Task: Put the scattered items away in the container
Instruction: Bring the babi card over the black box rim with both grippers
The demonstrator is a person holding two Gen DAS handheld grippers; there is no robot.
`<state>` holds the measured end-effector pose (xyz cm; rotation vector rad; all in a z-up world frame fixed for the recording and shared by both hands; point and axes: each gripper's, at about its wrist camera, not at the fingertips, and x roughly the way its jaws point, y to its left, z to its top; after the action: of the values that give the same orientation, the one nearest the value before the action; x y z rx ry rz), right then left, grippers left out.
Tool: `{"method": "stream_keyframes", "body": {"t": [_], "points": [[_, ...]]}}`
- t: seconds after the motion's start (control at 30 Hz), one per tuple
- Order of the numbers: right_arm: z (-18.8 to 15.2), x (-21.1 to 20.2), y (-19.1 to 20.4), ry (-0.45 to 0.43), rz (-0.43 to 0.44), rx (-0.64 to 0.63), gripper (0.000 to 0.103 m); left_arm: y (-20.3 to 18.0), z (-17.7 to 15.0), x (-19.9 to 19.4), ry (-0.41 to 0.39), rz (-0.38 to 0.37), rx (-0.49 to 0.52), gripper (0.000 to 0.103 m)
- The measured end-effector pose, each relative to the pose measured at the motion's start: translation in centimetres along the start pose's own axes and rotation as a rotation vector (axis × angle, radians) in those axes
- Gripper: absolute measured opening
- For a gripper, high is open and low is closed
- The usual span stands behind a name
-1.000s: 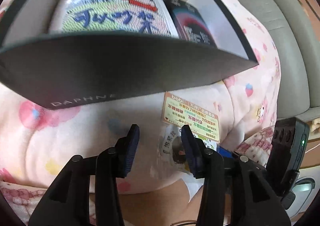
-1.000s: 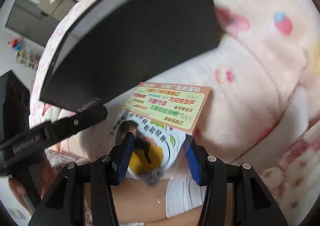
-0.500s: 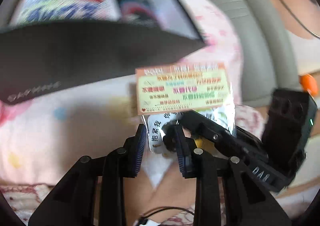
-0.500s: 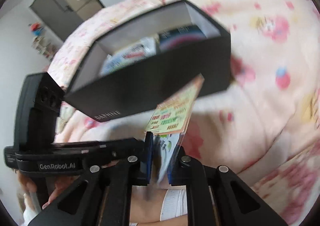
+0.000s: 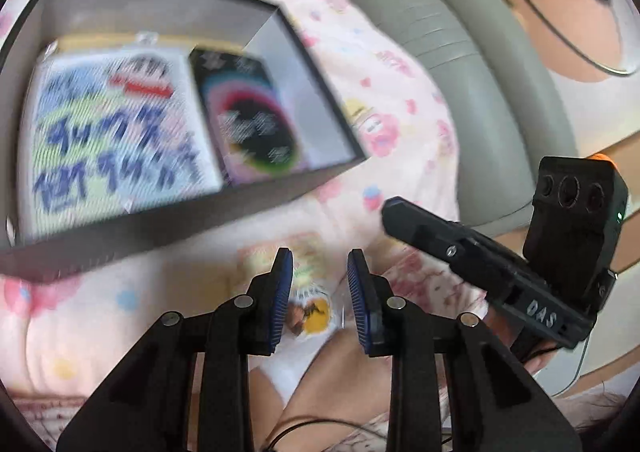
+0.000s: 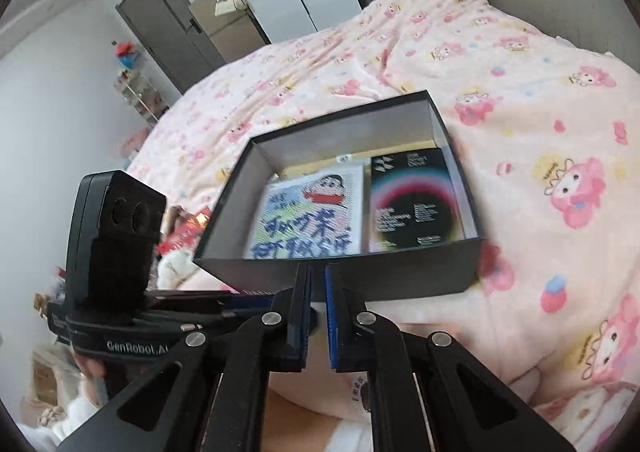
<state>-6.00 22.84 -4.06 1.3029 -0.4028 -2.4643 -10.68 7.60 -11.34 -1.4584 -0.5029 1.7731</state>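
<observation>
A black box (image 5: 180, 220) (image 6: 400, 276) sits open on the pink blanket. Inside it lie a cartoon card with blue writing (image 5: 112, 132) (image 6: 312, 212) and a dark packet with a rainbow ring (image 5: 252, 120) (image 6: 412, 200). My left gripper (image 5: 320, 284) hovers in front of the box with a gap between its pads. Through that gap a sticker packet with a yellow round picture (image 5: 314, 312) and a blurred orange card (image 5: 304, 252) show on the blanket below, untouched. My right gripper (image 6: 318, 292) (image 5: 394, 210) is shut, and nothing shows between its pads.
The pink cartoon blanket (image 6: 540, 112) covers the whole bed. A grey padded headboard (image 5: 460, 52) rises on the right. The person's bare leg (image 5: 340, 372) is under both grippers. Toys and clutter (image 6: 180, 236) lie left of the box, with a grey door (image 6: 168, 24) beyond.
Both grippers have risen and now look down into the box. The right gripper closed on the sticker packet half a second ago; now nothing shows in it. The left jaws narrowed.
</observation>
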Motion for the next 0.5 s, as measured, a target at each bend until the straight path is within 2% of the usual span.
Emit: {"method": "stream_keyframes", "body": {"t": [0.07, 0.13, 0.2, 0.27, 0.33, 0.4, 0.43, 0.47, 0.5], "points": [[-0.9, -0.2, -1.9, 0.048, -0.016, 0.042, 0.008, 0.9, -0.7, 0.5, 0.03, 0.051, -0.04, 0.03], [-1.9, 0.5, -3.6, 0.089, -0.08, 0.09, 0.025, 1.6, -1.4, 1.7, 0.072, 0.094, -0.062, 0.035], [-3.1, 2.0, -5.1, 0.142, -0.161, 0.167, 0.032, 1.7, -1.9, 3.4, 0.123, 0.129, -0.063, 0.047], [-4.5, 2.4, -6.1, 0.157, -0.155, 0.229, 0.034, 1.8, -2.3, 4.9, 0.144, 0.158, -0.067, 0.053], [-5.3, 2.6, -6.4, 0.161, -0.168, 0.244, 0.037, 1.9, -2.3, 6.3, 0.148, 0.197, -0.071, 0.053], [-5.6, 2.7, -6.7, 0.146, -0.201, 0.254, 0.037, 1.8, -2.4, 6.7, 0.122, 0.195, -0.061, 0.052], [-5.6, 2.4, -6.8, 0.136, -0.203, 0.261, 0.037, 1.7, -2.3, 7.0, 0.113, 0.193, -0.058, 0.047], [-5.5, 2.2, -7.0, 0.121, -0.197, 0.271, 0.037, 1.6, -2.2, 7.3, 0.112, 0.197, -0.051, 0.022], [-5.5, 1.9, -7.2, 0.106, -0.195, 0.281, 0.038, 1.8, -2.2, 7.8, 0.118, 0.214, -0.036, 0.008]]}}
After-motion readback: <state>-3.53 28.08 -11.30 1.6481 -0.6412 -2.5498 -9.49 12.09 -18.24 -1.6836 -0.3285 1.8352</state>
